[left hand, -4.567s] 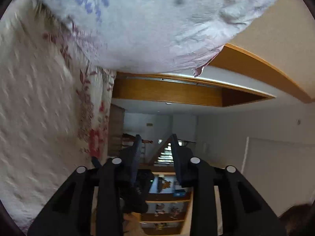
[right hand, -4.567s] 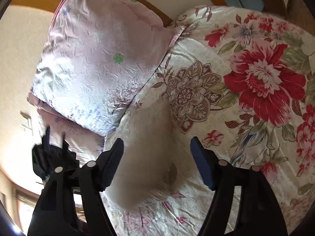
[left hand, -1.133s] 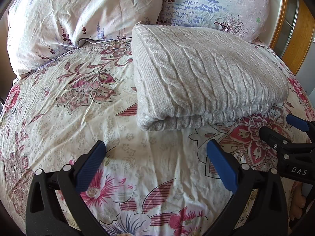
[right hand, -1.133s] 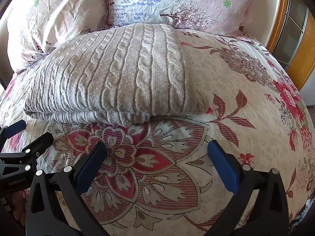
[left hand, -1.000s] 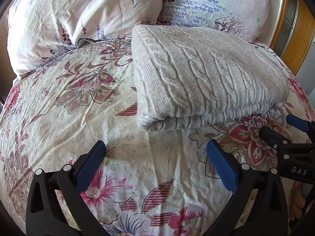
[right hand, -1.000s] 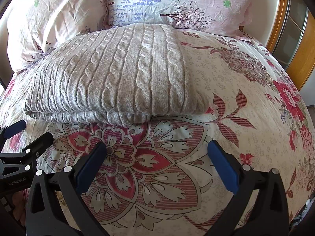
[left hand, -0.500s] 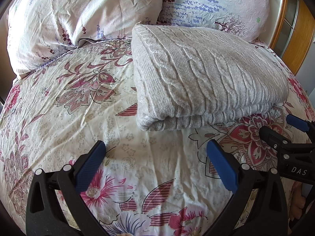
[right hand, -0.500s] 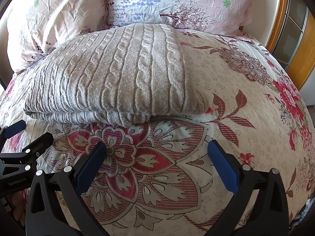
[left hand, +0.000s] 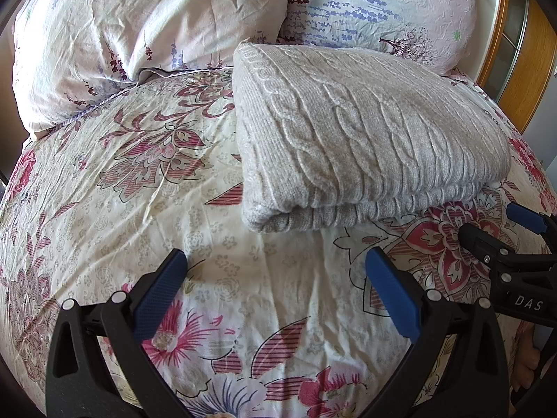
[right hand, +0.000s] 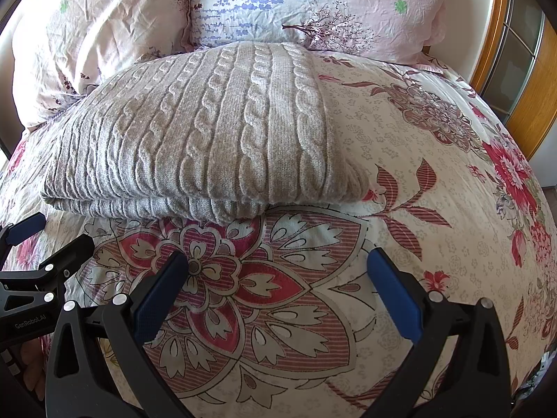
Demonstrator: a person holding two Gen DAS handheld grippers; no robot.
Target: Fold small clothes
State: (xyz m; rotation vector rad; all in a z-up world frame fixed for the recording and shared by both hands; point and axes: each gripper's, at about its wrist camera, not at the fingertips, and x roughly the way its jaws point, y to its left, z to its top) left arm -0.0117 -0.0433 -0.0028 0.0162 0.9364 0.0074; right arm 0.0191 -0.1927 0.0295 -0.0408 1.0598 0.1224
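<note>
A grey cable-knit sweater [left hand: 362, 136] lies folded into a flat rectangle on the floral bedspread [left hand: 122, 181]. It also shows in the right wrist view [right hand: 209, 132]. My left gripper [left hand: 275, 268] is open and empty, just short of the sweater's near left corner. My right gripper [right hand: 278, 264] is open and empty, just short of the sweater's near right corner. Each gripper shows at the edge of the other's view, the right one [left hand: 515, 250] and the left one [right hand: 38, 264]. Neither touches the sweater.
Two pink pillows lean at the head of the bed behind the sweater, one on the left [left hand: 139, 24] and one on the right [left hand: 383, 7]. A wooden frame with glass panes [right hand: 515, 55] stands at the far right.
Over the last second nothing has visibly moved. About 4.6 seconds ago both grippers pointed elsewhere, at the pillows and the room; now they face the folded sweater.
</note>
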